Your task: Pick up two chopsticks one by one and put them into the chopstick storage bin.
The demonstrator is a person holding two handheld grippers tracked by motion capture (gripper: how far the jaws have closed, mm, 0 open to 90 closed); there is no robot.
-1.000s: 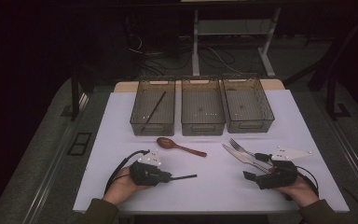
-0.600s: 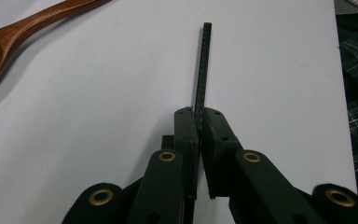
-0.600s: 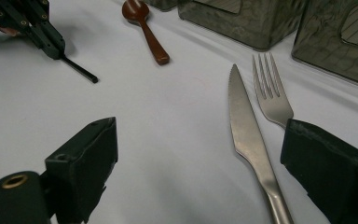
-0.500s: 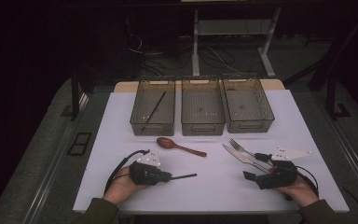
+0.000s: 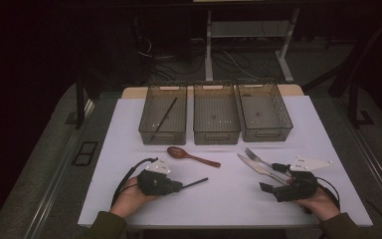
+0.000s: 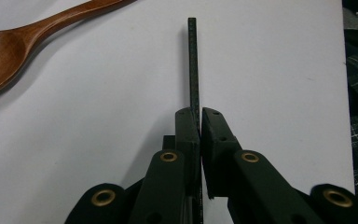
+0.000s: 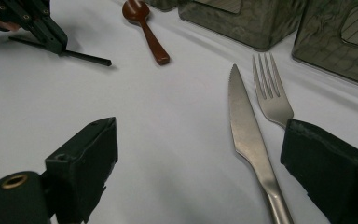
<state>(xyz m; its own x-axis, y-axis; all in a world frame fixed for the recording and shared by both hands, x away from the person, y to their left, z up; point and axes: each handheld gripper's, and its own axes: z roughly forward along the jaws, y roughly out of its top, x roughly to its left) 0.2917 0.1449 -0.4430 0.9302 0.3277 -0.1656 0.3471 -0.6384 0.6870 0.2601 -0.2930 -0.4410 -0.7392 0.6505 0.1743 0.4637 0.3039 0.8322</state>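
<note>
We grip one black chopstick, its mate already binned

Our left gripper [image 6: 199, 122] pinches the chopstick [image 6: 193, 65] between its fingers, long axis straight ahead; the bin [image 5: 162, 130] holding the other chopstick [image 5: 164, 118] lies toward the upper left of the high view; our right gripper [image 7: 200, 163] rests spread beside the knife [image 7: 247, 135] on the desk [image 5: 229, 199].

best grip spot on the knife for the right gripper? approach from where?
Take the knife by its handle, the narrow end nearest the right gripper, whose open jaws already stand to either side of it. It lies flat on the table with the blade pointing away, so I'd come from above. The fork lies close on one side, so keep that pad tight to the handle.
</note>
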